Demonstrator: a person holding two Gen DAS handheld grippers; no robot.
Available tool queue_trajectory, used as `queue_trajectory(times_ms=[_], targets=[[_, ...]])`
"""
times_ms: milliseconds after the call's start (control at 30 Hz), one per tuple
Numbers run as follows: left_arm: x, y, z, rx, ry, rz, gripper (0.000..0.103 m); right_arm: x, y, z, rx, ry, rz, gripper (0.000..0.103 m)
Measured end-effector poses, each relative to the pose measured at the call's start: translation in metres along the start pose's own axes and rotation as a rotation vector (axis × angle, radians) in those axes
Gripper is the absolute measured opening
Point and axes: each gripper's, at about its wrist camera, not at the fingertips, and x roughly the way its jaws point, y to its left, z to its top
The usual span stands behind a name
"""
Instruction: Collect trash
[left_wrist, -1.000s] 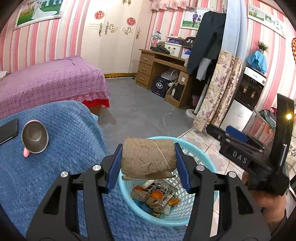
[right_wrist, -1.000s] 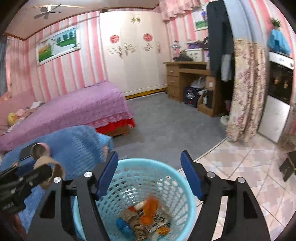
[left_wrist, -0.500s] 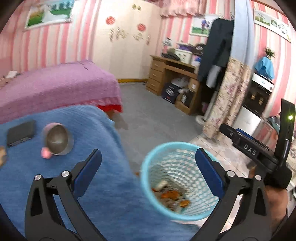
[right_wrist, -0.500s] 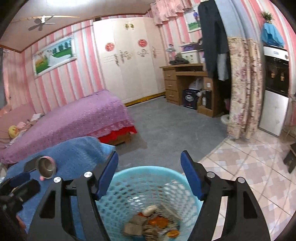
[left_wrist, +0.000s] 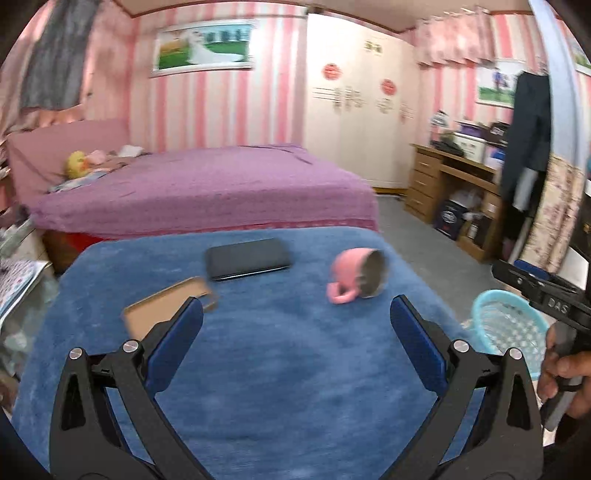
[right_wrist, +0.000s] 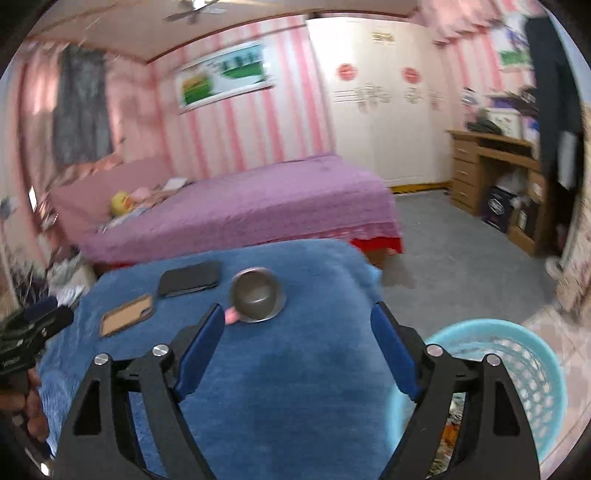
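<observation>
Trash basket (right_wrist: 532, 373), pale blue lattice plastic, at our 4 o'clock; scraps inside. Left gripper (left_wrist: 295, 339) wide, empty; right gripper (right_wrist: 297, 341) opening, empty.

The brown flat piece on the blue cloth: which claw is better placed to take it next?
Probably the left claw: it is open and empty, and the brown flat piece lies just beyond its left finger. The right claw, empty and opening, faces the pink cup.

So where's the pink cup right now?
The pink cup lies tipped on its side on the blue blanket, just right of the black phone, in both wrist views.
</observation>
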Motion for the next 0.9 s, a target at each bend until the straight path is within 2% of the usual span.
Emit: queue_trajectory(times_ms=[133,233,367,633,900], targets=[[0.004,0.040,-0.020,-0.037,0.018,0.065,0.097,0.016,0.050,-0.010,-0.098,0.029,0.022,0.081],[0.007,0.066,-0.030,-0.082,0.053,0.077,0.097,0.020,0.083,-0.020,-0.133,0.048,0.059,0.081],[0.010,0.085,-0.035,-0.037,0.079,0.090,0.097,0.018,0.120,-0.025,-0.230,0.028,0.070,0.083],[-0.011,0.106,-0.037,-0.074,0.045,0.128,0.098,0.008,0.133,-0.026,-0.218,0.024,0.076,0.087],[-0.025,0.104,-0.054,-0.116,0.069,0.141,0.098,-0.011,0.134,-0.045,-0.193,0.042,0.047,0.091]])
